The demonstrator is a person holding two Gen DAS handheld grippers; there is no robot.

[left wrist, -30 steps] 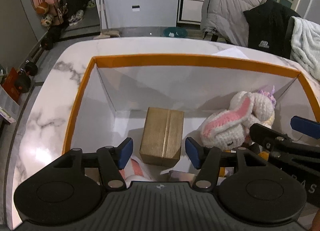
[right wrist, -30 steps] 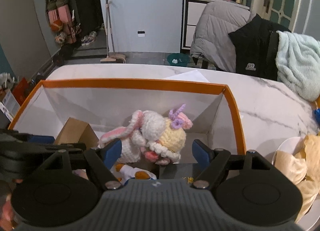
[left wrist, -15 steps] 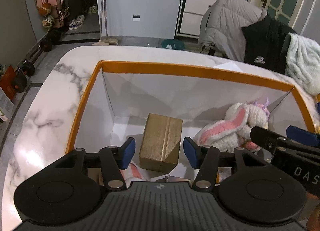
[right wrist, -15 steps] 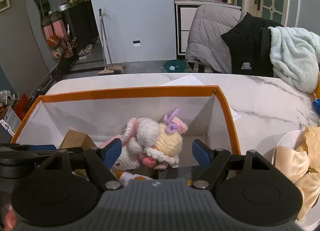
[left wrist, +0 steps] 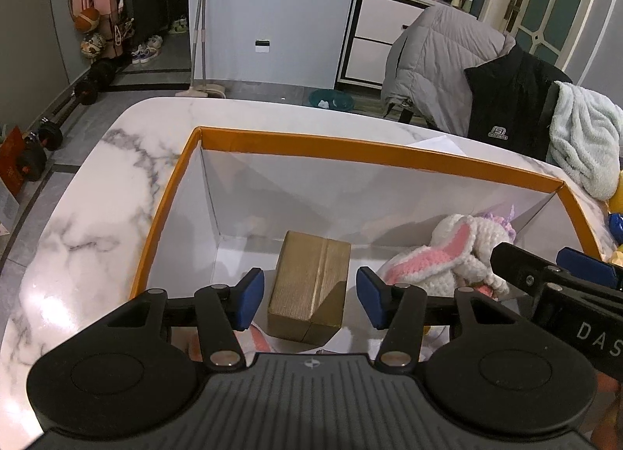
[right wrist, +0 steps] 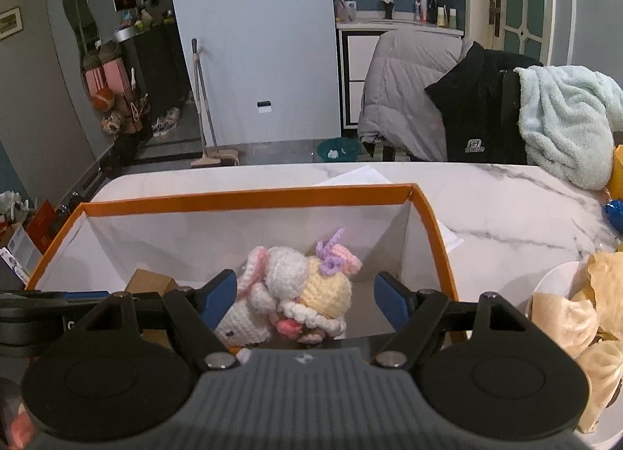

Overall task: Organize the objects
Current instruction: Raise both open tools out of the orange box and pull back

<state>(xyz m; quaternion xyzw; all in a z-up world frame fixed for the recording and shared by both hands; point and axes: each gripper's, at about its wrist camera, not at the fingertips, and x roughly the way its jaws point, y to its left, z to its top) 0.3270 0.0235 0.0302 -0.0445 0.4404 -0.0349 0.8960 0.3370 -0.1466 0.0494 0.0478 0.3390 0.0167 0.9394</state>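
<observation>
Left wrist: orange-rimmed box (left wrist: 373, 156) with gold carton (left wrist: 311, 286), crochet bunny (left wrist: 440, 263).

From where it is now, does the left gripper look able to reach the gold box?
Probably yes: the left gripper is open above the orange-rimmed bin, the gold box shows between its fingers, and nothing covers it.

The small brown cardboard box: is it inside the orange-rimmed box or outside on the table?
Inside. The brown cardboard box rests on the white floor of the orange-rimmed box, beside the crocheted toys.

carton (left wrist: 311, 290) left – toys (left wrist: 447, 259) right, in bin (left wrist: 373, 156)
</observation>
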